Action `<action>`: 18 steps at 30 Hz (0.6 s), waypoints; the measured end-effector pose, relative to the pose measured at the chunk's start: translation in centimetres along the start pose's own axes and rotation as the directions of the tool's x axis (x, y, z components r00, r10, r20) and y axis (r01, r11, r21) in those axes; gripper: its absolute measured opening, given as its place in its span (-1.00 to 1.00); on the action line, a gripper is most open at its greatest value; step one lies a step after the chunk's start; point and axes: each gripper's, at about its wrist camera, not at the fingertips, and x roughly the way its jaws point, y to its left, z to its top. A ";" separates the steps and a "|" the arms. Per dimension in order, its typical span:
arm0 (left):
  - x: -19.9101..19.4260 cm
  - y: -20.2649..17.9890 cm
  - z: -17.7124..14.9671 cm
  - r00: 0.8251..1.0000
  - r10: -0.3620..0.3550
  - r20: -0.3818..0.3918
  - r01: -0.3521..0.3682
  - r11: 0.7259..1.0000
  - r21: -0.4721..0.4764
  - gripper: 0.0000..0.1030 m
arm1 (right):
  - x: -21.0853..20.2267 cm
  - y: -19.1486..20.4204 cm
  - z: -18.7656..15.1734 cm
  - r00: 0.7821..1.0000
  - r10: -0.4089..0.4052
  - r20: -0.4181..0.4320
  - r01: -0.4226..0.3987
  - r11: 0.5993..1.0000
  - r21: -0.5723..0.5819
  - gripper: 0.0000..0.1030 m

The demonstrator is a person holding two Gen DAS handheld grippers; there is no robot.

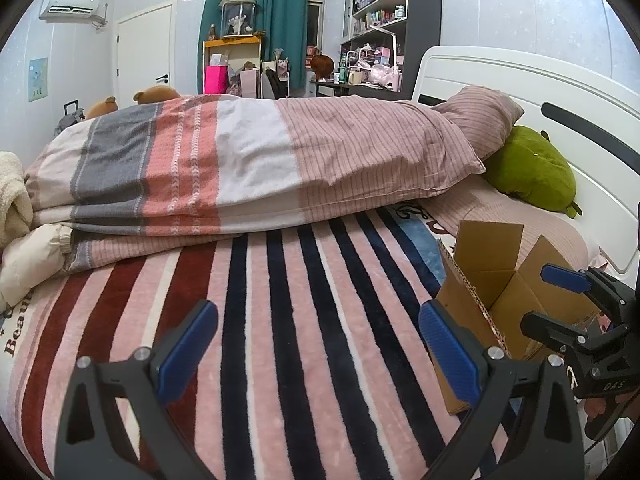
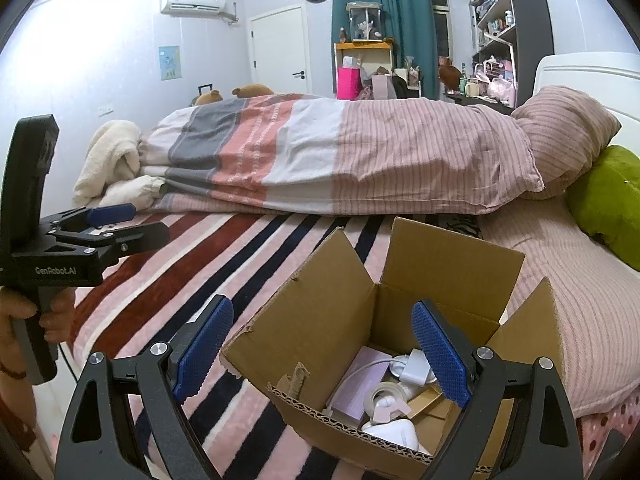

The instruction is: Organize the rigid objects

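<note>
An open cardboard box (image 2: pixel 332 312) stands on the striped bed blanket; it also shows at the right of the left wrist view (image 1: pixel 496 280). Inside lie a white charger with cable (image 2: pixel 414 368), a tape roll (image 2: pixel 386 398), a lilac flat box (image 2: pixel 360 384) and a white device (image 2: pixel 396 434). My right gripper (image 2: pixel 322 354) is open and empty, held over the box's near side. My left gripper (image 1: pixel 318 350) is open and empty above the blanket, left of the box. The right gripper shows in the left wrist view (image 1: pixel 560 300) and the left in the right wrist view (image 2: pixel 120 220).
A folded quilt (image 1: pixel 248 160) lies across the bed behind the striped blanket (image 1: pixel 280 320). A pink pillow (image 1: pixel 484 116) and green plush (image 1: pixel 528 168) sit by the white headboard (image 1: pixel 540 88). A cream jacket (image 2: pixel 108 160) lies at the left.
</note>
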 end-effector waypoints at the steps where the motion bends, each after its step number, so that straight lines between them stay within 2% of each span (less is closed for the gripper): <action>1: 0.0 0.0 0.0 1.000 0.000 0.000 0.000 1.000 0.000 0.94 | 0.0 0.1 -0.1 1.000 -0.002 0.001 0.002 1.000 0.001 0.75; 18: 0.0 0.0 0.0 1.000 -0.001 0.000 0.001 1.000 0.001 0.94 | -0.1 0.3 -0.2 1.000 -0.010 0.005 0.010 1.000 -0.004 0.75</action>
